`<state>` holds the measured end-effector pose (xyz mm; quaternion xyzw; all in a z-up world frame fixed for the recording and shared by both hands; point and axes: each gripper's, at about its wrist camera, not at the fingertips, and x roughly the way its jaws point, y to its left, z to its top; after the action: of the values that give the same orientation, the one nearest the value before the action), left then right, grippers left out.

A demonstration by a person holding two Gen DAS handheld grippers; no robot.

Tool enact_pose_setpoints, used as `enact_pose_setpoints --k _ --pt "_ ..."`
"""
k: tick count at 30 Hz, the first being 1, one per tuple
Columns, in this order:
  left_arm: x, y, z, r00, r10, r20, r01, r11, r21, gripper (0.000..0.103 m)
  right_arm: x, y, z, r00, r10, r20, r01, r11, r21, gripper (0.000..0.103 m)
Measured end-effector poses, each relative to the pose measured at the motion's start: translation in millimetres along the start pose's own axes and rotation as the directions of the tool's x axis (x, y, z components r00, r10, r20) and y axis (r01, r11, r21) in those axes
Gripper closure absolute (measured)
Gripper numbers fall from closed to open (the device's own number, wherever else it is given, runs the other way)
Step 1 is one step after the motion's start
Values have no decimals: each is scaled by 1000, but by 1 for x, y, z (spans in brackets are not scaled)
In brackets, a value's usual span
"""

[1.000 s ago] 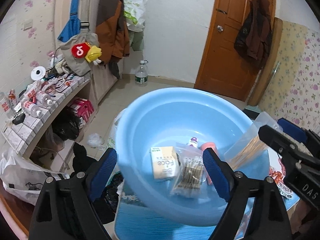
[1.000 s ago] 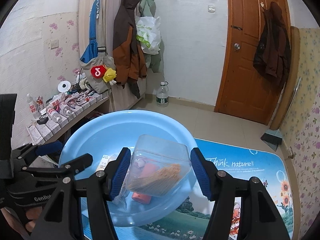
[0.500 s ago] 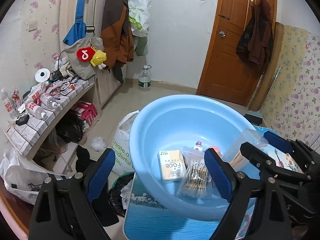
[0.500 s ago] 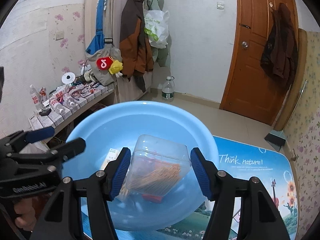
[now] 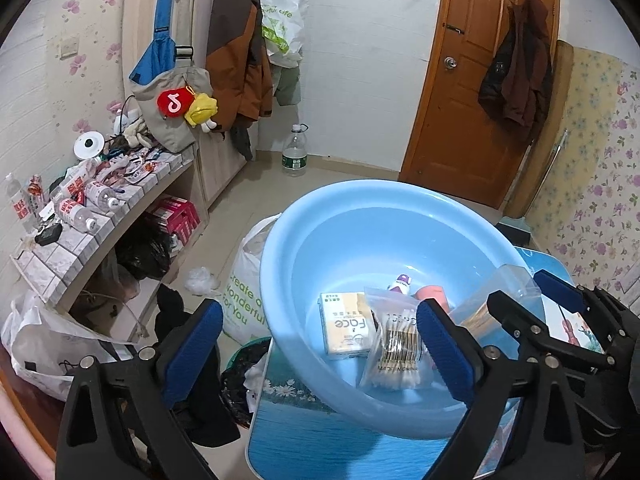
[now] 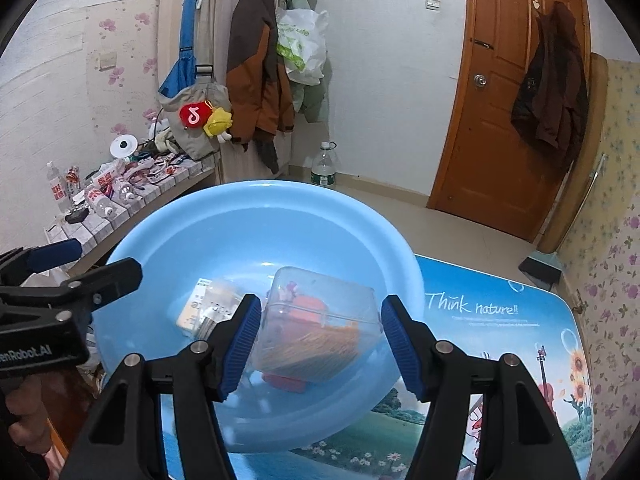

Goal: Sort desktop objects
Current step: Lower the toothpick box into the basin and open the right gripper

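A light blue basin stands on the picture-printed table. In it lie a yellow "Face" box, a bag of cotton swabs, a small purple-capped bottle and a pink cylinder. My right gripper is shut on a clear plastic box of wooden sticks and holds it over the basin's near side. My left gripper is open and empty, at the basin's left edge.
The blue table reads "Think nature!!". A cluttered tiled shelf stands at the left, with bags on the floor beside the table. A water bottle and a wooden door are behind.
My left gripper has pulled back and to the left, off the basin. The right gripper with the clear box has moved a little lower over the basin.
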<state>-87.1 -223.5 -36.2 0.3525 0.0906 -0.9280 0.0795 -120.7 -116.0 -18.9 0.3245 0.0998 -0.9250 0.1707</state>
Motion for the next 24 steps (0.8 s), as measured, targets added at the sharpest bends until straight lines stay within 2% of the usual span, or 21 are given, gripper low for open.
enact_pose_setpoints --k 3,7,12,24 --pt "-1 -2 -1 1000 -3 -1 3 1000 4 5 9 -5 -3 999 -3 -42 3 1000 9 31" --pt "-1 -4 -2 1000 -6 -1 6 1000 10 5 8 1 -5 999 20 -41 -21 999 -31 17" --pt "-1 -4 -3 1000 -6 -4 7 1000 6 5 5 11 -11 999 9 -35 -11 998 -62 16" --pt "-4 -4 -3 1000 -9 -2 9 1000 7 5 -8 -12 -7 1000 12 1 -12 999 34 16"
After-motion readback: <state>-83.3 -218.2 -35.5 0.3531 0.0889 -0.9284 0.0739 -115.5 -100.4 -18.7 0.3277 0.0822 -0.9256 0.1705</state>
